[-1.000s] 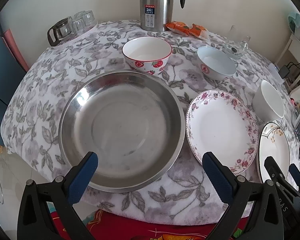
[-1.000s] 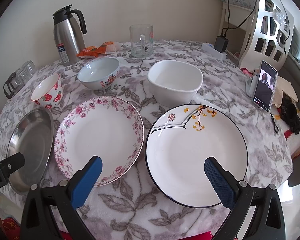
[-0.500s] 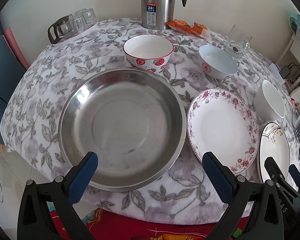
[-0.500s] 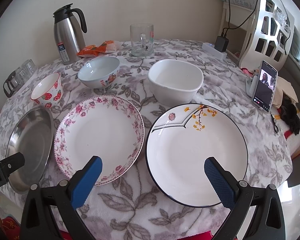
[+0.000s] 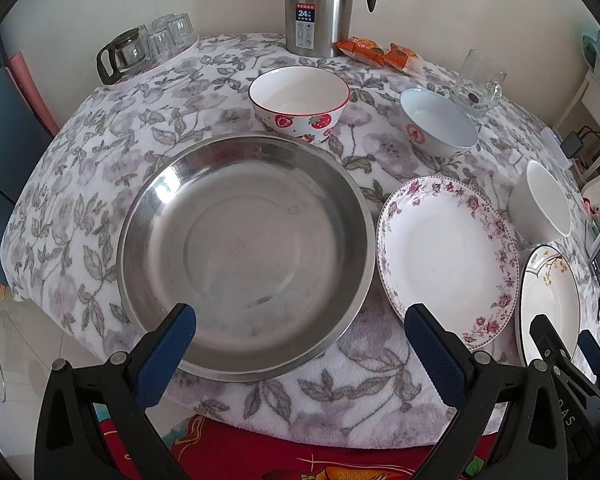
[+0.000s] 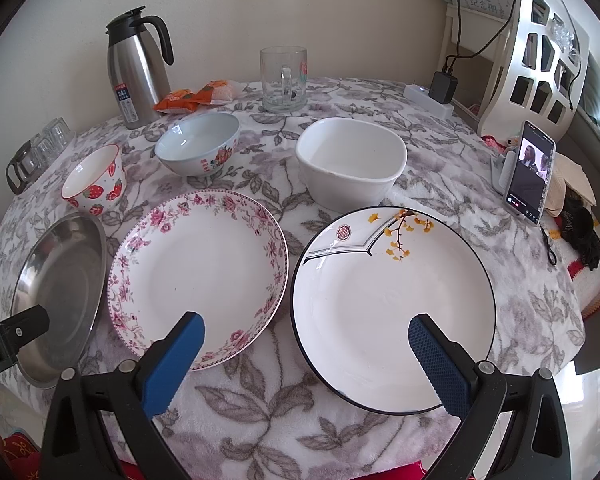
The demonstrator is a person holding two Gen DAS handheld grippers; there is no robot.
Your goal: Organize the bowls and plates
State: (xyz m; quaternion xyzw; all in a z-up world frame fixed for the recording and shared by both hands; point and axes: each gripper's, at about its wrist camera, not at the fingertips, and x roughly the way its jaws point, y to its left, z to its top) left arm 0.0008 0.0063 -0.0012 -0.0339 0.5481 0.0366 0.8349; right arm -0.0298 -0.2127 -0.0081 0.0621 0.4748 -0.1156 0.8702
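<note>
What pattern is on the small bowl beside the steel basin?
Red strawberries on white, red rim: the small bowl, clearest in the left wrist view.

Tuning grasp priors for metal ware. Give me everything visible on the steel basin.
The steel basin is a wide, shallow, round pan of shiny, lightly scuffed metal with a flat bottom, sloped walls and a thin rolled rim. It is empty and sits upright on the floral tablecloth at the table's near left edge. The strawberry bowl stands just behind it and the pink floral plate close beside it; contact with either is unclear. The open left gripper hovers over its near rim.
</note>
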